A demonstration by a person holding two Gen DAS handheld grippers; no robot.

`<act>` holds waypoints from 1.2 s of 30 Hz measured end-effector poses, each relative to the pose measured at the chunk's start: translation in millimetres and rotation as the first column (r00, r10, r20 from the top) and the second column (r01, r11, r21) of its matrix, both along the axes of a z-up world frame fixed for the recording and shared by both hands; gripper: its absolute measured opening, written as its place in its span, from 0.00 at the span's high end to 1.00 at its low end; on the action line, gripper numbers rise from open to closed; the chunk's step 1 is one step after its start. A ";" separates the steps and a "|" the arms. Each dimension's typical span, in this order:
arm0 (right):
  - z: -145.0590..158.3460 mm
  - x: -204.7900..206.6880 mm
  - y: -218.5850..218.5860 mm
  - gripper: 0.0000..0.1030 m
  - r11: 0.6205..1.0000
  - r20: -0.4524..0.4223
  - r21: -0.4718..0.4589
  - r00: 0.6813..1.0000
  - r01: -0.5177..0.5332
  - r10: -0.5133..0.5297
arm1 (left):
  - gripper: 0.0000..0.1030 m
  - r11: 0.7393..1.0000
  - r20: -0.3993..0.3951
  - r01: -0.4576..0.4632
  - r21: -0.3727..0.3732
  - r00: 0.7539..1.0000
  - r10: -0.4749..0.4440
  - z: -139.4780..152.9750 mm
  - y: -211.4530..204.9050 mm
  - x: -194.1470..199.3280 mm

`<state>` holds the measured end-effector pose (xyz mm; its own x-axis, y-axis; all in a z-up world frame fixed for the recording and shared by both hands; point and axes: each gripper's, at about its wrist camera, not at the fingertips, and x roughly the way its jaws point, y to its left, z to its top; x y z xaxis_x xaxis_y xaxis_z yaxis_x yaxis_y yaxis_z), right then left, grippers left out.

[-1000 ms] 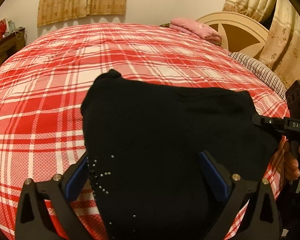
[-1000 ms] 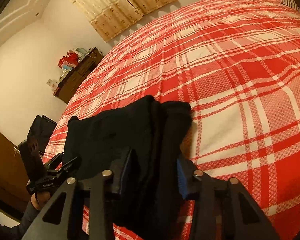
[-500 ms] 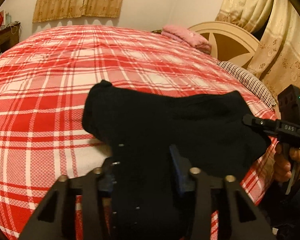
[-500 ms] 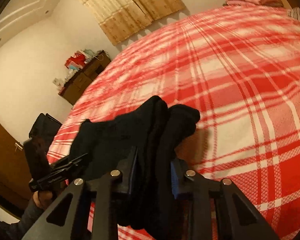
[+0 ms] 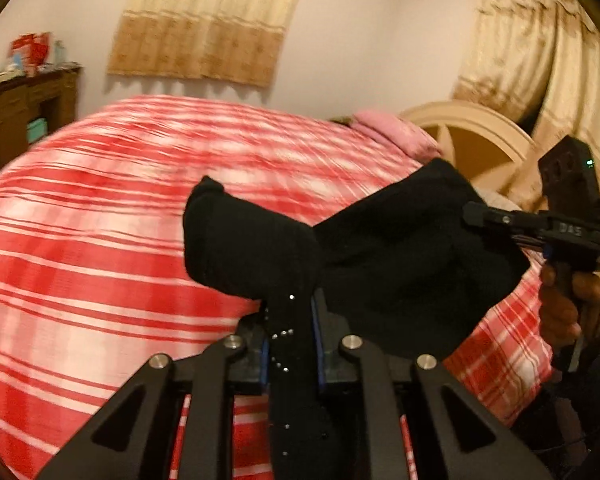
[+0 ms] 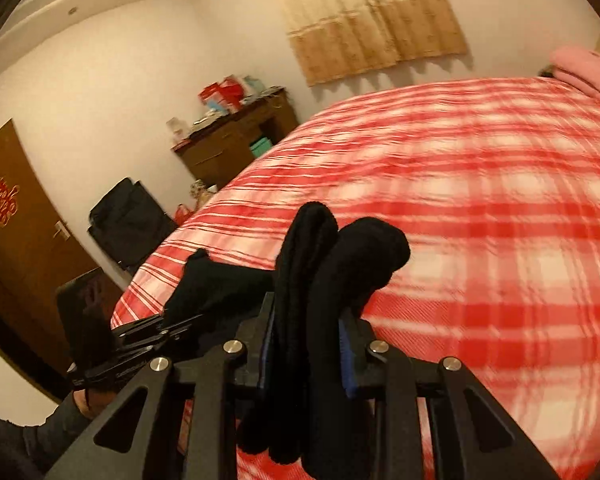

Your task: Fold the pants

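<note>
My left gripper (image 5: 290, 354) and my right gripper (image 6: 306, 354) each pinch tight on one end of the black pants (image 5: 400, 256), which hang bunched in the air just over the near edge of the bed (image 5: 100, 240). I think the folding is only partly done, because the pants must be laid flat and folded over. Nothing blocks me; the pink bedding (image 5: 396, 136) lies far off by the headboard (image 5: 472, 132).

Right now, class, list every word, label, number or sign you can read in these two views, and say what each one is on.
"DAS": pale letters on the black body of the right gripper, seen from the left wrist view; slightly blurred.
Red double-happiness sign "囍": on the brown wooden door, right wrist view.
Red boxes on the dark wooden dresser: any print is too small and blurred to read.
Nothing else is legible.
</note>
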<state>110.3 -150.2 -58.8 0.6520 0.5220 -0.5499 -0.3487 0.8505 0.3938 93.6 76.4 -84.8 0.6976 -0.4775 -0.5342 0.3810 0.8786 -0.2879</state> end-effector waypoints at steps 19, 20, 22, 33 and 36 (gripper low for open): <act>-120.5 154.6 109.8 0.57 0.996 -0.250 0.046 0.964 -0.076 0.085 | 0.31 0.905 -0.102 -0.388 0.176 0.907 0.409 -66.0 117.7 20.0; -120.5 153.6 106.4 0.57 0.995 -0.245 0.051 0.965 -0.081 0.091 | 0.30 0.904 -0.099 -0.391 0.175 0.906 0.411 -65.8 118.0 20.2; -118.9 154.1 105.0 0.56 0.996 -0.241 0.031 0.966 -0.089 0.094 | 0.30 0.901 -0.088 -0.396 0.180 0.905 0.416 -67.2 117.2 17.3; -107.8 131.6 42.2 0.51 0.997 -0.233 0.053 0.972 0.057 -0.043 | 0.21 0.864 -0.067 -0.450 0.226 0.878 0.475 -62.2 122.8 -22.9; -103.9 115.0 36.0 0.51 0.998 -0.217 0.027 0.975 0.050 -0.043 | 0.21 0.852 -0.079 -0.470 0.231 0.863 0.498 -59.1 120.2 -25.3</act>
<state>225.3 -114.2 -162.7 0.5433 0.5135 -0.6642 -0.2123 0.8495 0.4830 68.3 196.5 -143.8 0.7292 0.0275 -0.6838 -0.1368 0.9849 -0.1062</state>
